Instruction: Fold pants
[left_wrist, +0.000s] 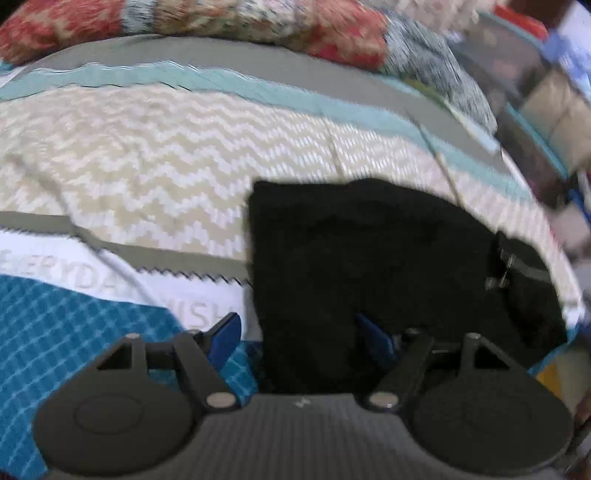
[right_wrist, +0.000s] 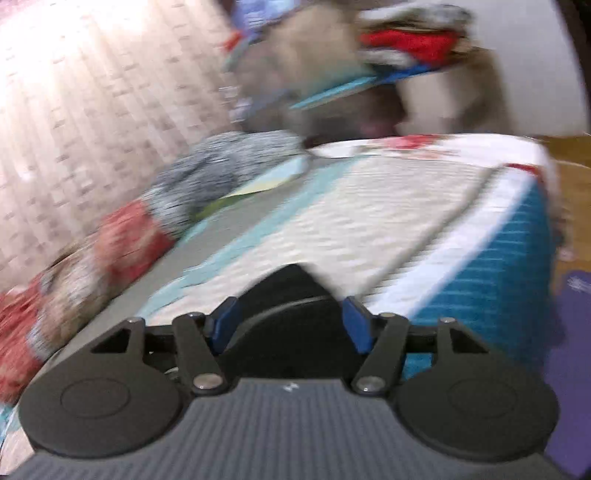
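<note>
Patterned bedspread (left_wrist: 155, 155) bears black pants (left_wrist: 369, 258); pillows (left_wrist: 221, 22) behind; both tongs wide

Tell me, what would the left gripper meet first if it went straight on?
Most likely the black pants: they lie on the bed cover right ahead of the open left gripper. Depth is unclear.

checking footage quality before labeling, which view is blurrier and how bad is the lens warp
Right wrist view: heavy motion smear across the wall, cushions and bedspread; only the right hand-held gripper looks sharp. Left wrist view: milder blur, worst at the right edge; the black pants show almost no fold detail. Both views: fisheye bends the bed's stripes and darkens the corners.
</note>
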